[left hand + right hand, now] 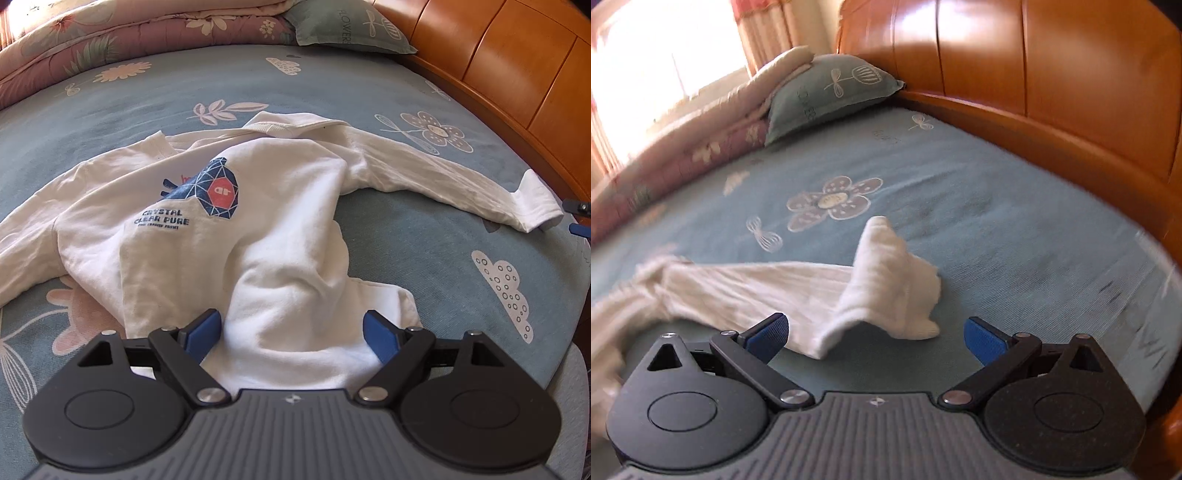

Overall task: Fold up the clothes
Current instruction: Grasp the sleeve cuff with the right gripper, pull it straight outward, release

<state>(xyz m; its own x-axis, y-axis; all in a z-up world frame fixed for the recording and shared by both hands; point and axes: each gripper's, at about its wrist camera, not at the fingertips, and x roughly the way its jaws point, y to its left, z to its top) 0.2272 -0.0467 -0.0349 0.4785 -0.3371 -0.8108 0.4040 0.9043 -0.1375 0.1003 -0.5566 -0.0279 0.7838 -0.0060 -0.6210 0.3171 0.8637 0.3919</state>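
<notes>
A white long-sleeved cotton sweatshirt (266, 206) with a blue and red geometric chest print is lying spread on the bed, chest side up, its collar toward the folded bedding. Its lower body is bunching up into a raised ridge that is running toward the left gripper (293, 332). That gripper is standing with its blue-padded fingers (205, 330) spread wide, one on each side of the bunched hem; the cloth is passing between them, but neither pad appears to be pressing it. One sleeve is trailing off toward the left edge of the left wrist view. The other sleeve (798, 291) is stretching out toward the headboard side, its ribbed cuff (905, 280) folding up and over on itself.

The right gripper (875, 338) is hovering just short of that cuff, its jaws standing wide apart and holding nothing. The right wrist view is smeared by motion, so whether its left pad is touching the sleeve edge cannot be told with certainty.

The garment is resting on a teal bedsheet (424, 236) patterned with white flowers and clouds. A teal pillow (347, 26) with a white flower motif is lying by the polished orange-brown wooden headboard (1052, 74). A folded pink and cream floral quilt (122, 40) is sitting beside the pillow. Bright light is coming through a curtained window (665, 55) beyond the quilt.
</notes>
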